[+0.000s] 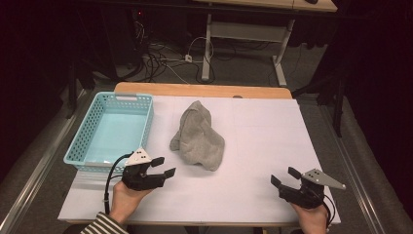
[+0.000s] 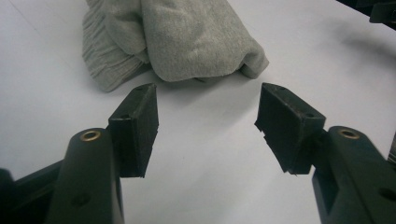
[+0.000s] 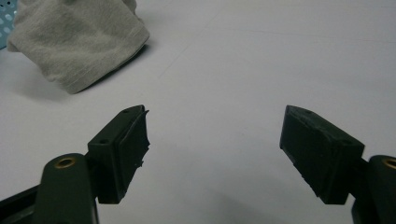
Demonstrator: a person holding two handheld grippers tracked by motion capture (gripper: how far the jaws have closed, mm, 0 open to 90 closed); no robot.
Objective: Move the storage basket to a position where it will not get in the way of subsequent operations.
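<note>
A crumpled grey cloth lies in a heap near the middle of the white table cover. My left gripper rests low at the front left, open and empty, its jaws pointing toward the cloth a short way ahead. At the front right my right gripper is also open with nothing between its jaws; the cloth lies off to its far left. Both grippers sit apart from the cloth.
A light blue perforated plastic basket stands on the table's left side, beside the cloth, with nothing visible inside it. Beyond the far wooden table edge are cables on the floor and a desk frame.
</note>
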